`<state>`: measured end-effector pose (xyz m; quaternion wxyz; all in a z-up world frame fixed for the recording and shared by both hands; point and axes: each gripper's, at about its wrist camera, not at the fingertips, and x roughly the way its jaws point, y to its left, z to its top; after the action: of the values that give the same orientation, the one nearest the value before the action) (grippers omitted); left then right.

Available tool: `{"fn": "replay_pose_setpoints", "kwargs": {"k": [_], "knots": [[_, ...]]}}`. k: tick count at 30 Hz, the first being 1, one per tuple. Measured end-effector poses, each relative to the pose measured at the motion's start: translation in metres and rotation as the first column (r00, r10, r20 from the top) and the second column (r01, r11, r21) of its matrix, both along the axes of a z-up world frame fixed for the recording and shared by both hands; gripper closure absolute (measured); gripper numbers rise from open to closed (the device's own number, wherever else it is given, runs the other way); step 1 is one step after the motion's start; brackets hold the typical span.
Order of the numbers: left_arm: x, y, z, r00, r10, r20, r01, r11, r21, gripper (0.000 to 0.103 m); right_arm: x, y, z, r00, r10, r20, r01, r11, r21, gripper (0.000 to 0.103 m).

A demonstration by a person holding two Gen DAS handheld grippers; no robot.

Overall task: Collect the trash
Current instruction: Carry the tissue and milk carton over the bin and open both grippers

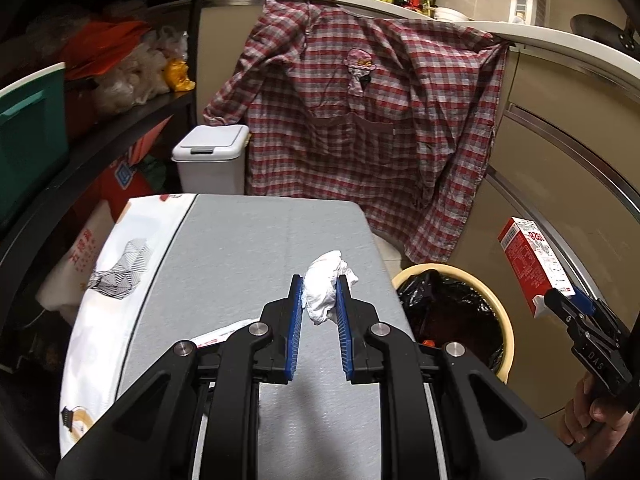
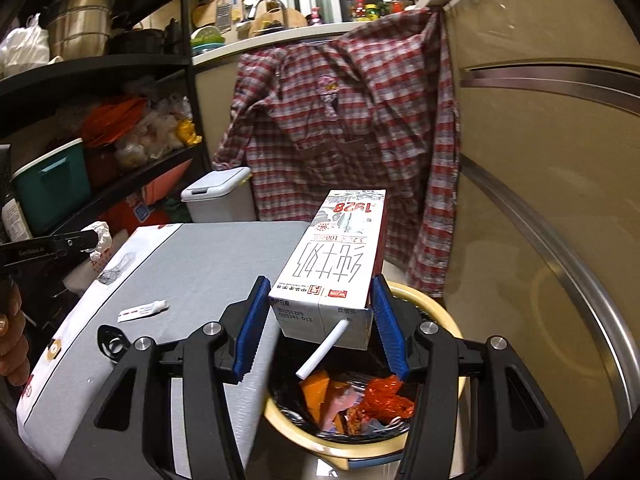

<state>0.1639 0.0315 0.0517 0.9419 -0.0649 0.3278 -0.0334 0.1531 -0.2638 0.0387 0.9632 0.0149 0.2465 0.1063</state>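
Observation:
My left gripper [image 1: 319, 282] is shut on a crumpled white tissue [image 1: 325, 270] above the grey table [image 1: 240, 248]. The right wrist view shows that same gripper [image 2: 86, 240] and tissue [image 2: 102, 236] at the far left. My right gripper [image 2: 320, 284] is shut on a red-and-white milk carton [image 2: 340, 248] with a white straw [image 2: 324, 350] sticking out. It holds the carton over the yellow bin [image 2: 440, 312], which has a black liner and orange wrappers inside. In the left wrist view the carton [image 1: 528, 256] and right gripper [image 1: 568, 304] hang right of the bin [image 1: 502, 312].
A small white tube [image 2: 142, 311] and a black object [image 2: 112, 340] lie on the table. Behind it stand a white lidded bin [image 1: 210, 160] and a hanging plaid shirt [image 1: 360, 120]. Black shelves [image 1: 120, 120] crowd the left; cabinet doors [image 1: 560, 160] line the right.

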Motion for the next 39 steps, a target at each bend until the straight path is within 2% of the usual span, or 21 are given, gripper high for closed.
{"fn": "replay_pose_setpoints", "kwargs": {"k": [11, 39], "knots": [[0.014, -0.03, 0.001, 1.0, -0.025, 0.013, 0.025, 1.0, -0.011, 0.087, 0.005, -0.027, 0.0, 0.999, -0.044, 0.009, 0.044, 0.999, 0.011, 0.051], [0.033, -0.077, -0.011, 0.993, -0.116, 0.026, 0.116, 0.993, -0.009, 0.087, 0.014, -0.043, -0.006, 0.998, -0.062, -0.008, 0.062, 0.998, -0.002, 0.052]]}}
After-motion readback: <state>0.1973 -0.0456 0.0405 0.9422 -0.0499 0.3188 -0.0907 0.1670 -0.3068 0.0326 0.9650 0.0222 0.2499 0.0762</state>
